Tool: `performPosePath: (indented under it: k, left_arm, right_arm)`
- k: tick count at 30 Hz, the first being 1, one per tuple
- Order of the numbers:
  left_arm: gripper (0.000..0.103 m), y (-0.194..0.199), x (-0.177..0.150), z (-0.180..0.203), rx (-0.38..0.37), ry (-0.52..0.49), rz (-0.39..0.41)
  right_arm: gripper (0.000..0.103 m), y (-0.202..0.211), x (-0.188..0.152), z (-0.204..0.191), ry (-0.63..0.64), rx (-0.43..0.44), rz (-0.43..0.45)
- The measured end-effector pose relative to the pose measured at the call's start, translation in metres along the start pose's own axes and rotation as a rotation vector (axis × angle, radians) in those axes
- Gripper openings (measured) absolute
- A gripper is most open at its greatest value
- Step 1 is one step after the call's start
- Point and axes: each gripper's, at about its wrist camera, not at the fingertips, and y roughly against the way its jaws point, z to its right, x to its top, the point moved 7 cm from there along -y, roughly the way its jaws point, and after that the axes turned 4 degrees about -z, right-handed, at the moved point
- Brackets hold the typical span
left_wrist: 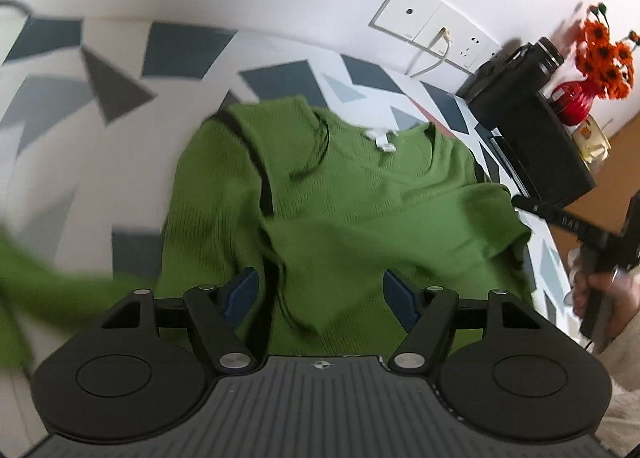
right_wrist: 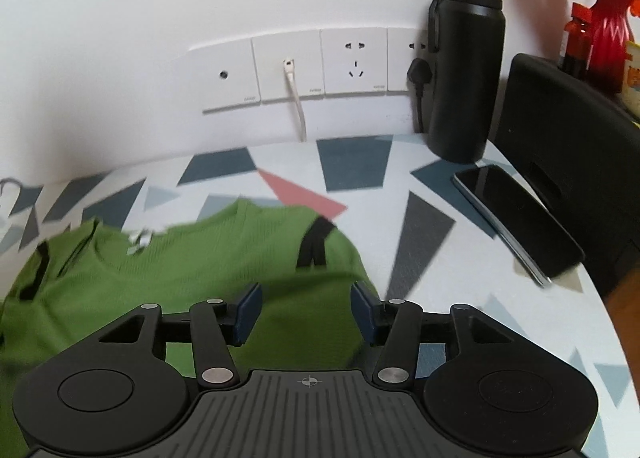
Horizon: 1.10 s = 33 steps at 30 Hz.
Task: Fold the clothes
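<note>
A green knit sweater point(left_wrist: 352, 194) with black shoulder stripes and a white neck label lies on the patterned tablecloth, its sleeves folded in over the body. My left gripper point(left_wrist: 322, 296) hovers over its lower part, open, with cloth beneath the blue pads but nothing pinched. In the right wrist view the same green sweater point(right_wrist: 192, 258) fills the lower left. My right gripper point(right_wrist: 306, 312) stands open above its right edge, holding nothing. A loose green sleeve point(left_wrist: 36, 282) trails blurred at the left.
A black flask point(right_wrist: 464, 66), a phone point(right_wrist: 516, 218) and a black case point(right_wrist: 572, 162) sit at the right by the wall sockets point(right_wrist: 320, 66). A red vase with orange flowers point(left_wrist: 600, 58) stands behind. A hand point(left_wrist: 592, 294) holds the other gripper at right.
</note>
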Motion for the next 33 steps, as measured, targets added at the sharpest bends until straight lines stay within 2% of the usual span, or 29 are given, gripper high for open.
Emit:
performPosePath:
  k: [1,2,4,8,11,13,17,21,23,24,25,26,28,33]
  left_arm:
    - [0.055,0.002,-0.004,0.002,-0.003,0.023,-0.001]
    - [0.048,0.004,-0.009,0.003,-0.007,0.046,-0.002]
    - [0.047,0.006,-0.013,0.005,0.017,0.097,0.019]
    - [0.047,0.001,-0.020,0.008,-0.070,0.218,0.021]
    - [0.047,-0.015,-0.029,-0.001,-0.005,0.306,-0.009]
    - [0.046,-0.019,-0.032,-0.009,0.043,0.373,0.016]
    - [0.046,-0.021,-0.028,-0.012,0.043,0.426,0.078]
    - [0.046,-0.025,-0.023,-0.020,0.010,0.515,0.119]
    - [0.043,-0.026,-0.020,-0.023,0.001,0.535,0.134]
    - [0.023,-0.026,-0.020,-0.025,0.015,0.540,0.141]
    - [0.011,-0.026,-0.020,-0.027,0.028,0.548,0.148]
    - [0.005,-0.025,-0.021,-0.030,0.040,0.558,0.154]
    - [0.003,-0.019,-0.020,-0.031,0.055,0.547,0.183]
    - [0.002,0.027,0.001,-0.025,0.083,0.396,0.349]
  right_arm:
    - [0.046,0.003,-0.005,0.000,0.002,0.003,-0.005]
    - [0.046,0.005,-0.010,0.001,0.004,0.005,-0.009]
    - [0.046,0.008,-0.017,0.002,0.004,0.001,-0.014]
    - [0.046,0.009,-0.023,0.003,-0.011,0.008,-0.020]
    - [0.046,0.008,-0.025,0.003,-0.008,0.009,-0.022]
    - [0.046,0.008,-0.026,0.003,-0.010,0.010,-0.019]
    - [0.046,0.009,-0.029,0.003,-0.007,0.006,-0.020]
    - [0.046,0.008,-0.033,0.005,-0.001,-0.001,-0.028]
    - [0.046,0.009,-0.035,0.005,0.001,-0.004,-0.030]
    - [0.047,0.009,-0.036,0.006,0.002,-0.006,-0.031]
    - [0.047,0.009,-0.036,0.006,0.002,-0.009,-0.033]
    - [0.047,0.009,-0.037,0.007,0.003,-0.013,-0.033]
    - [0.048,0.011,-0.038,0.009,0.003,-0.022,-0.030]
    - [0.052,0.019,-0.039,0.013,0.014,-0.038,-0.019]
